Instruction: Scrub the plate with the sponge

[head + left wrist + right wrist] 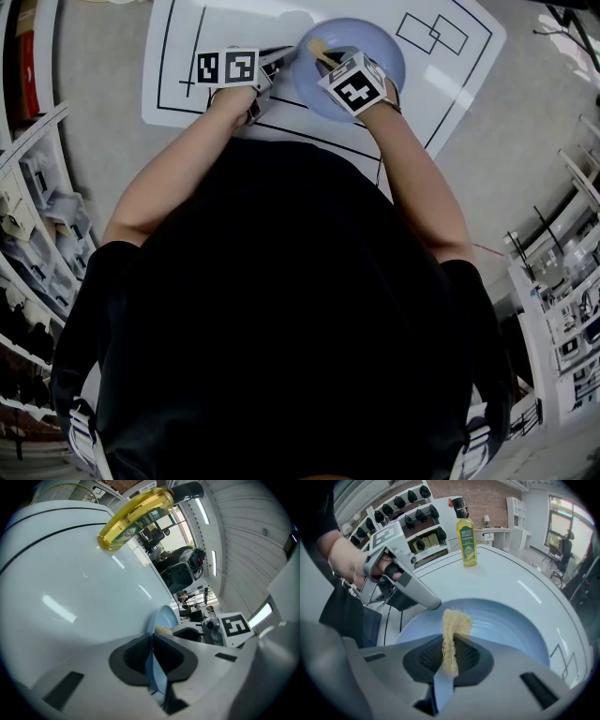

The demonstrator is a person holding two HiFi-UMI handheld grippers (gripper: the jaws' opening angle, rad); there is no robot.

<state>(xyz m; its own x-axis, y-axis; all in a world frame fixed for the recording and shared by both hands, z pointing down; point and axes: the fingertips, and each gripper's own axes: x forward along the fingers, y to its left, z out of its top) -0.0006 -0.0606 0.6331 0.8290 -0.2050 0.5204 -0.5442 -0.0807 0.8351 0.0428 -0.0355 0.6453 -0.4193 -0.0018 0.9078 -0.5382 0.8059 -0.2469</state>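
**Fingers [423,654] shut on both sides: sponge [454,624] gripped, plate [513,625] pinned**

The fingers of the right gripper [449,649] are pressed together on the lower part of the yellowish sponge. Its frayed end sticks out past the tips, free to do the rubbing. This gripper points steeply down, which suits pressing the sponge onto the dish from above. The sponge hangs over the left part of the pale blue plate. I cannot tell whether it is touching the surface.

Just beside it, the left gripper [152,641] has its fingers closed narrowly on the plate's rim, with the thin blue edge running straight between the dark pads. That hold looks meant to stop the plate from sliding or spinning under the strokes, so the two grippers meet at the same side of the dish.

The plate lies on a white mat [173,89] marked with black outlines, directly in front of the person. No foam or dirt shows on it, so the scrubbing is probably at or near its start.

Farther back on the table a yellow bottle [466,541] with a black cap stands upright. It is probably dish soap, and it is well apart from the plate, clear of the working area.
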